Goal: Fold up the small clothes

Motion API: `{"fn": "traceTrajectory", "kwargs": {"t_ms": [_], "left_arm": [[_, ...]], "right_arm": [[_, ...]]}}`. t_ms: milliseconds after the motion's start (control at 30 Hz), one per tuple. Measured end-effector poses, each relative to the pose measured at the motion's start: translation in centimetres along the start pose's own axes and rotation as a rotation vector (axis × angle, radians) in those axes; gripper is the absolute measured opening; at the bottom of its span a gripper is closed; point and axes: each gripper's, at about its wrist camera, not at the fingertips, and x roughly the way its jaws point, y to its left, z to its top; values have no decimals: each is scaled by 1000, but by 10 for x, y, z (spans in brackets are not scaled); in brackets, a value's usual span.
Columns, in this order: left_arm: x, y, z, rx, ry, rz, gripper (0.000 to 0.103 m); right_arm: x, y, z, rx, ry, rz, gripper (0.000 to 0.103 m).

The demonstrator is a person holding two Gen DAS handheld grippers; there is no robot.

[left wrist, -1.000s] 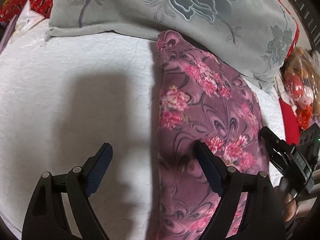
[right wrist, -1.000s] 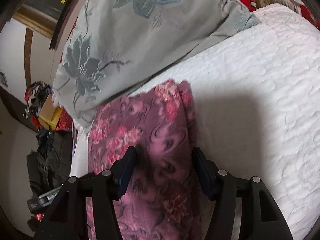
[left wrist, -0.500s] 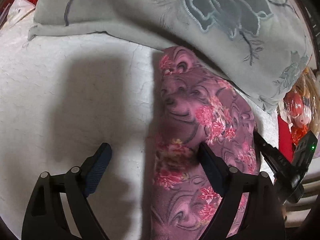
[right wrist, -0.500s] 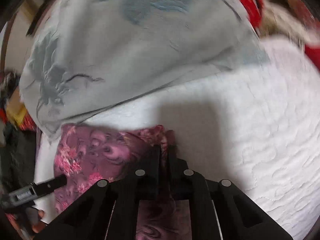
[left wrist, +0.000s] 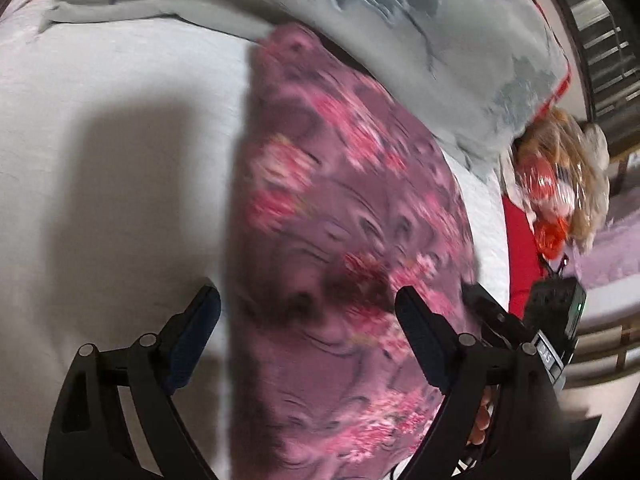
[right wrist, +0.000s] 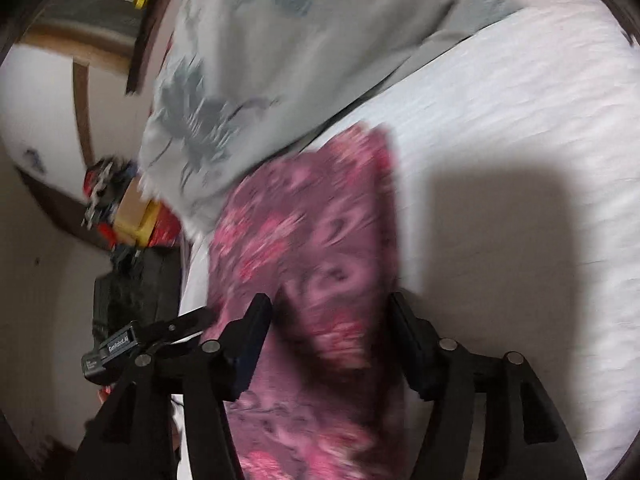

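Purple-pink floral garment (left wrist: 344, 240), grey flowered pillow (left wrist: 400, 8), white bedspread (left wrist: 100, 120).

Left tongs (left wrist: 308, 320) are held wide open, fingers spread, nothing gripped. Right tongs (right wrist: 330, 330) are also held open, fingers parted, nothing clamped. Left tongs are seen at right tongs' near left; both frames motion-blurred.

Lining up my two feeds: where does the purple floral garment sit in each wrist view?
Left wrist: purple floral garment fills the center and lower right, on the white bedspread.
Right wrist: garment runs down the center-left.
Shared landmark: grey embroidered pillow, lying over the garment's far end.
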Motion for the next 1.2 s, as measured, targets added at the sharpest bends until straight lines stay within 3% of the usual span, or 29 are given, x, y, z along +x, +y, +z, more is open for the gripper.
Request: {"fn": "traceTrajectory", "kwargs": {"t_ms": [33, 67, 100, 167, 233, 400, 800, 1200], "left_arm": [[1, -3, -2, -6, -1, 0, 83], [1, -5, -4, -17, -5, -13, 51], [2, -7, -6, -30, 2, -17, 44], [-4, -3, -4, -48, -12, 3, 27], [-14, -3, -5, -41, -36, 16, 21], [-38, -5, -17, -7, -66, 72, 19], [-115, 18, -86, -7, -123, 87, 19], [-130, 40, -121, -34, -147, 135, 19]], "right_arm": [[3, 6, 0, -14, 1, -31, 59], [3, 11, -1, -39, -2, -61, 46], [2, 17, -3, -66, -9, -87, 35], [-5, 27, -9, -125, -43, -141, 28], [-11, 37, -13, -162, -66, -178, 26], [-30, 70, -26, -223, -114, -200, 25], [-49, 126, -90, -255, -80, -120, 25], [-37, 140, -130, -276, -55, -125, 25]]}}
